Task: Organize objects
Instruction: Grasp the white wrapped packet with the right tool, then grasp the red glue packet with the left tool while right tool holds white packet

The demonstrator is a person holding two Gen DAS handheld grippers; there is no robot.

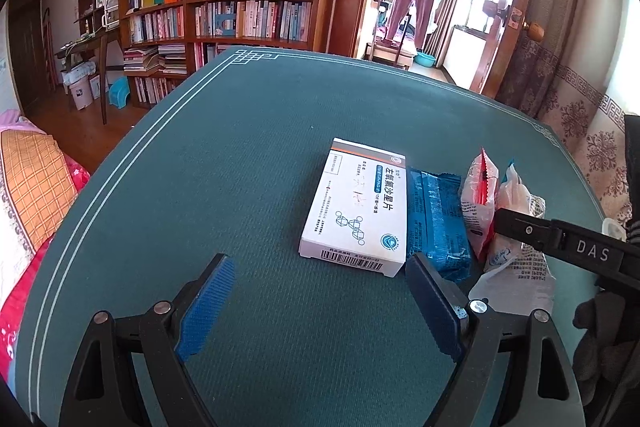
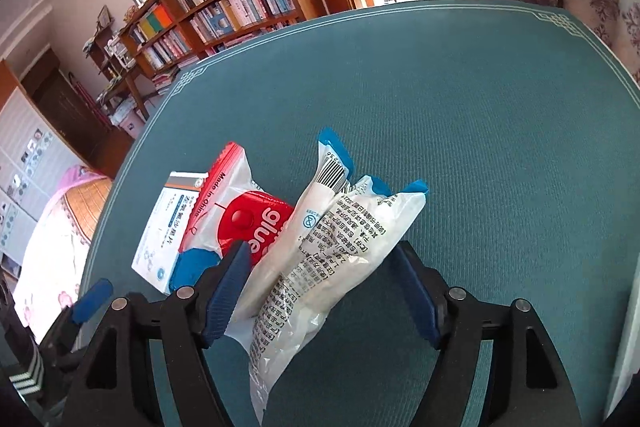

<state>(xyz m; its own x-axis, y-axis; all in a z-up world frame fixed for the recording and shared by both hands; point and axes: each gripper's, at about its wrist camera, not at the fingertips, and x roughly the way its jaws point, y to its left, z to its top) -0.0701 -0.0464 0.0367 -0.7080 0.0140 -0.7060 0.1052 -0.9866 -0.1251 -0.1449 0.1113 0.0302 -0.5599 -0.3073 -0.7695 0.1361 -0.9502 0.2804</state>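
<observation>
I see open green table (image 1: 240,167) left of and beyond the white box (image 1: 356,207), blue packet (image 1: 436,223) tight against its right, glue pack (image 2: 240,211) and white pouch (image 2: 316,259) crowding that side, far right table bare.

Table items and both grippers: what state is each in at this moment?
White box: flat, closed, label up.
Blue packet: sealed, flat beside the box.
Glue packet: sealed, leaning on the box.
White pouch: sealed, crumpled, lying between the right gripper's jaws, right pad clear of it.
Left gripper: open, empty, over bare cloth.
Right gripper: open, around the pouch.
</observation>
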